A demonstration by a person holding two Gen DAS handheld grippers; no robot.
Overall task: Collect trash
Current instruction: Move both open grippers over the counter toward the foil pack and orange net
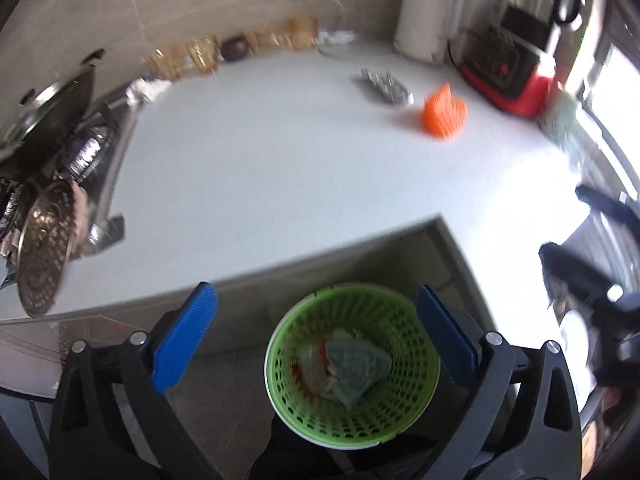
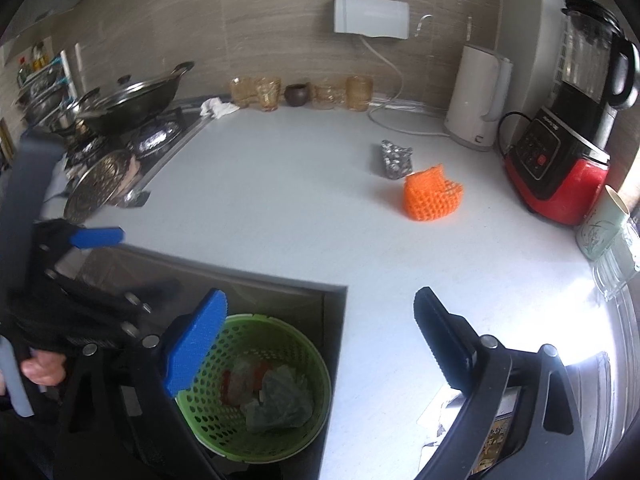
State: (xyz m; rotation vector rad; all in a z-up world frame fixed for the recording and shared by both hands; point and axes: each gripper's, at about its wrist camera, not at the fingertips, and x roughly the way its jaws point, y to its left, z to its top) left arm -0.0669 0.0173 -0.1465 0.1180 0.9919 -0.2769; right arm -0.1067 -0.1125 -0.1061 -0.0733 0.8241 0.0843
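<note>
A green perforated basket (image 1: 408, 332) stands on the floor below the counter's corner, holding a crumpled grey-green wrapper (image 1: 356, 368) and scraps with red on them. My left gripper (image 1: 316, 296) hangs open above the basket with nothing between its blue pads. In the right wrist view my right gripper (image 2: 320, 296) is open and empty over the counter edge, with the basket (image 2: 248, 332) at its lower left. On the white counter (image 2: 280, 200) lie an orange mesh piece (image 2: 432, 196), a crumpled foil ball (image 2: 396, 158) and a white wad of tissue (image 2: 218, 107).
A stove (image 2: 156, 136) with a wok (image 2: 132, 104) and a metal lid (image 2: 100, 184) fills the left side. Amber glasses (image 2: 268, 92), a white kettle (image 2: 480, 96) and a red-based blender (image 2: 560, 160) line the back and right. A paper cup (image 2: 604, 224) stands at the right edge.
</note>
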